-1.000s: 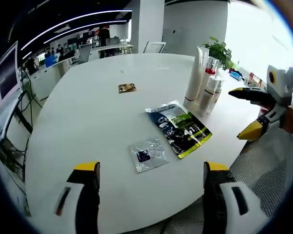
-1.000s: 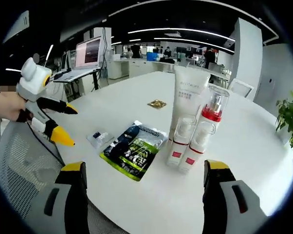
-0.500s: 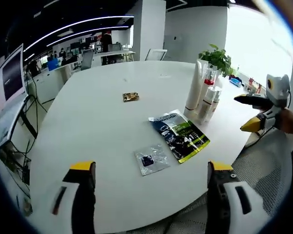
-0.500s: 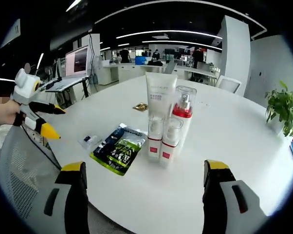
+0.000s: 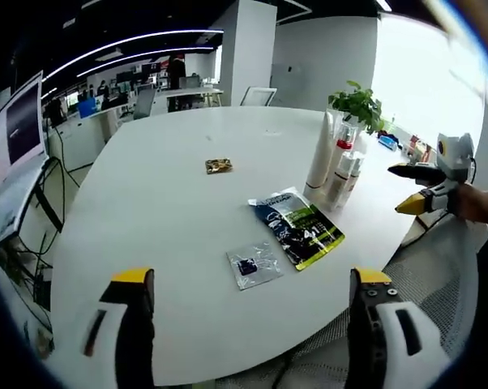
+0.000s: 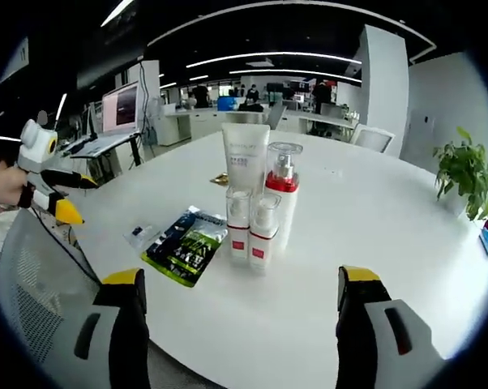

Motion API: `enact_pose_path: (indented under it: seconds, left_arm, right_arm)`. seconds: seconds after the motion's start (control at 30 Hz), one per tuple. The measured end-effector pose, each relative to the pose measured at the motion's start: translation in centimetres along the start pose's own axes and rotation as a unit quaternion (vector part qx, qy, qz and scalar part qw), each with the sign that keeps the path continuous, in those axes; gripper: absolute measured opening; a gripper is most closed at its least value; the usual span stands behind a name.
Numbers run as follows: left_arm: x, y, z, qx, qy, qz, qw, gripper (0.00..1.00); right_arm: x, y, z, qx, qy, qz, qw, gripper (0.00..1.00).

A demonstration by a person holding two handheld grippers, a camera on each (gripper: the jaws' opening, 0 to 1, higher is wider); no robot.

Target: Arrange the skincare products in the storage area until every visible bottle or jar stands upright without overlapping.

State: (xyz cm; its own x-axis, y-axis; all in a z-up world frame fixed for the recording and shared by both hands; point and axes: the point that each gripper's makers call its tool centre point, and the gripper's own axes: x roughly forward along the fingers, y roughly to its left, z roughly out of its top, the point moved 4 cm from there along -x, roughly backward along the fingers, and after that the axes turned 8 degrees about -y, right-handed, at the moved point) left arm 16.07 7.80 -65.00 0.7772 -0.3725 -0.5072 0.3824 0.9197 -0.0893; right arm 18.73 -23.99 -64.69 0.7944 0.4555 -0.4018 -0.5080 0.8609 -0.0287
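Both grippers, left point(image 5: 248, 304) and right point(image 6: 237, 301), hang with jaws released, grasping nothing. Ahead of the right jaws, a tube point(image 6: 245, 160), a pump bottle point(image 6: 282, 193) and two small bottles point(image 6: 250, 229) stand upright, clustered on the white round desk point(image 6: 366, 219). A green packet point(image 6: 184, 245) lies just left; a plant point(image 6: 461, 172) stands far right.

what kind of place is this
Most likely an open-plan office: a large round white table, rows of desks with a monitor behind it, ceiling strip lights, and a potted plant.
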Motion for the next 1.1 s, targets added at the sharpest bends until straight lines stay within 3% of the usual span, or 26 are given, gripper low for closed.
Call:
enact_pose_path:
  seconds: [0.77,1.1]
  left_arm:
    - [0.6,0.8,0.5,0.004,0.010,0.006,0.9999,0.99]
    - [1.9,0.7,1.0,0.019,0.032,0.001,0.9993,0.99]
  right_arm:
    - [0.1,0.2,-0.7,0.016,0.024,0.003,0.9996,0.93]
    - [0.1,0.3,-1.1,0.029,0.036,0.006,0.9989,0.93]
